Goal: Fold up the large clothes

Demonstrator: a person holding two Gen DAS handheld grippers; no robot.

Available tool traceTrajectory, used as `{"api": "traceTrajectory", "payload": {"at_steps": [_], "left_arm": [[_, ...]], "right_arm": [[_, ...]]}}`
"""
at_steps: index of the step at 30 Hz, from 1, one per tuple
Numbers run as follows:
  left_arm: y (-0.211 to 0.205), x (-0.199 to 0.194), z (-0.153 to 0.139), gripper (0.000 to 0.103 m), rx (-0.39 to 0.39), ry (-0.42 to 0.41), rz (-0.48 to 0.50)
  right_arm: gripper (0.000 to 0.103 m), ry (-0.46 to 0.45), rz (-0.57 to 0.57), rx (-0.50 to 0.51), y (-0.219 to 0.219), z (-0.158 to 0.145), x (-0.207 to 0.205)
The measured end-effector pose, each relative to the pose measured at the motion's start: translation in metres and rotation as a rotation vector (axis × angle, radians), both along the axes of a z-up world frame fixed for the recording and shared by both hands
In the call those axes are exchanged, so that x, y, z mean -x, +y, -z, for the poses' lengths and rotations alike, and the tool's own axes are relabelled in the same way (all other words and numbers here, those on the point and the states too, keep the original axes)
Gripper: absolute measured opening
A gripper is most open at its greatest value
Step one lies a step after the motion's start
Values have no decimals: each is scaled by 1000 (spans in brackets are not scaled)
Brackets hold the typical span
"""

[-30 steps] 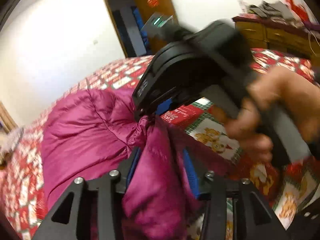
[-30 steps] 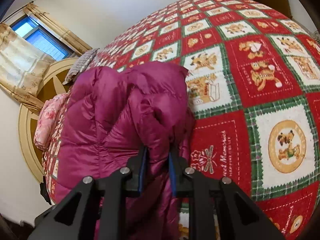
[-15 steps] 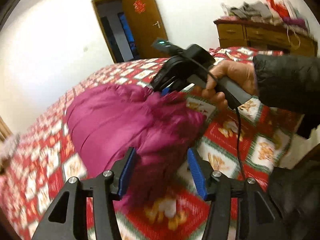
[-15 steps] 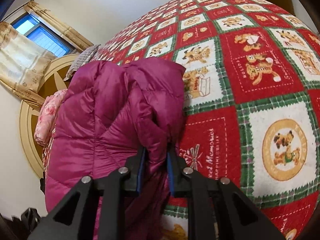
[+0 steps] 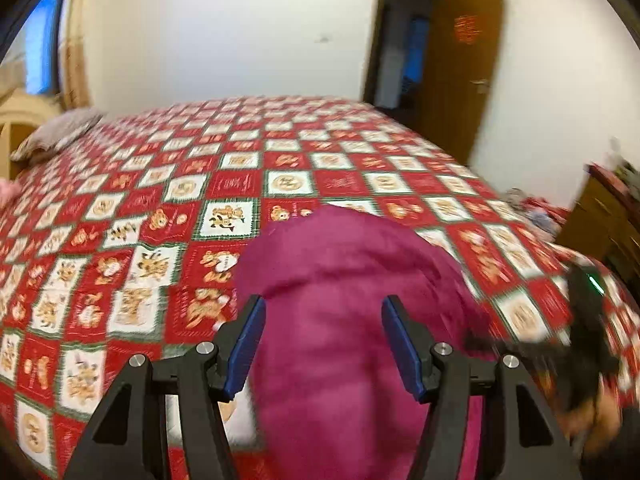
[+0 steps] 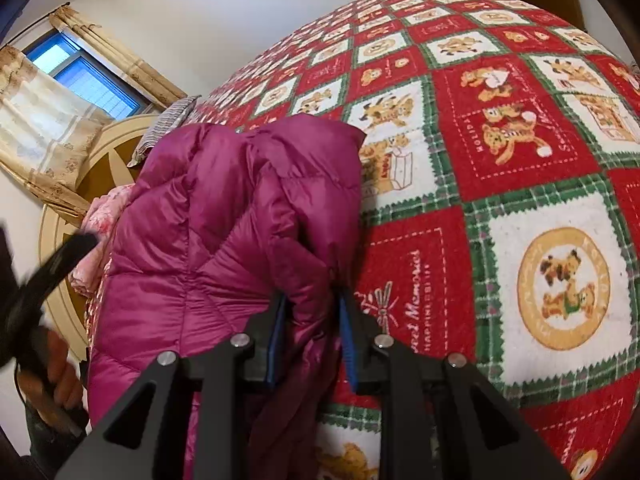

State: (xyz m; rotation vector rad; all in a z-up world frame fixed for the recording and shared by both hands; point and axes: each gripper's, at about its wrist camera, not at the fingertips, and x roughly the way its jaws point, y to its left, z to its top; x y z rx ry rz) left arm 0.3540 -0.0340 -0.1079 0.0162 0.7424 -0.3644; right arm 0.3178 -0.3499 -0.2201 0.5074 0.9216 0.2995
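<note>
Centrally, a magenta puffer jacket (image 6: 224,248) is seen heaped on a bed covered by a red, white and green teddy-bear quilt (image 6: 520,168); the garment is bunched and quilted, lying toward the near edge of the bed; in the left wrist view the same jacket (image 5: 344,320) is rendered blurred. The right gripper (image 6: 312,340) is clenched on a fold of the jacket; fabric is pinched between its blue-lined fingers (image 6: 276,344) and is gathered into a ridge that hangs down between them. The left gripper (image 5: 324,344) is held released; its blue-padded fingers (image 5: 244,348) are spread wide apart on either side of the jacket's mound, and whether fabric is touched by them cannot be told because of the blur. At the lower right of the left wrist view the right gripper's black body (image 5: 584,344) is glimpsed, smeared, with a green light on it; at the lower left of the right wrist view a black handle is seen gripped in a hand (image 6: 52,376). A striped pillow (image 6: 164,128) is placed at the head of the bed beside a rounded wooden headboard (image 6: 100,160); a curtained window (image 6: 84,76) is visible beyond; an open brown door (image 5: 456,64) and a wooden dresser (image 5: 600,216) are shown at the far side of the room.
</note>
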Motion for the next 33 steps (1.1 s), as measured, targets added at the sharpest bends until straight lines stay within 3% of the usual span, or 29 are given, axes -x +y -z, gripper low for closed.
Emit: {"api": "traceTrajectory", "payload": {"at_steps": [2, 4, 7, 12, 18, 22, 25, 27, 31, 33], "left_arm": [[-14, -14, 14, 61, -15, 37, -29], [-27, -20, 32, 62, -88, 64, -78], [-30, -17, 51, 73, -137, 37, -115], [-29, -15, 63, 80, -171, 8, -153], [-40, -16, 68, 83, -240, -29, -207], [-48, -12, 69, 83, -303, -65, -238], [-46, -11, 68, 83, -303, -69, -244], [-42, -11, 68, 84, -282, -63, -244], [-30, -10, 69, 85, -213, -40, -239], [-26, -13, 69, 87, -181, -22, -238]], "right_arm": [[25, -4, 0, -1, 1, 0, 1], [25, -6, -2, 2, 2, 0, 3], [28, -3, -18, -11, 2, 1, 1], [37, 15, -20, 10, -9, -10, 7], [36, -83, 72, 70, -6, -90, 20], [36, -147, 111, -78, 23, -131, 7], [36, -115, 170, -166, 48, -123, -16], [36, -98, 224, -174, 58, -101, -27], [36, -72, 312, -12, 55, -63, -35], [32, -65, 307, 133, 53, -50, -36]]}}
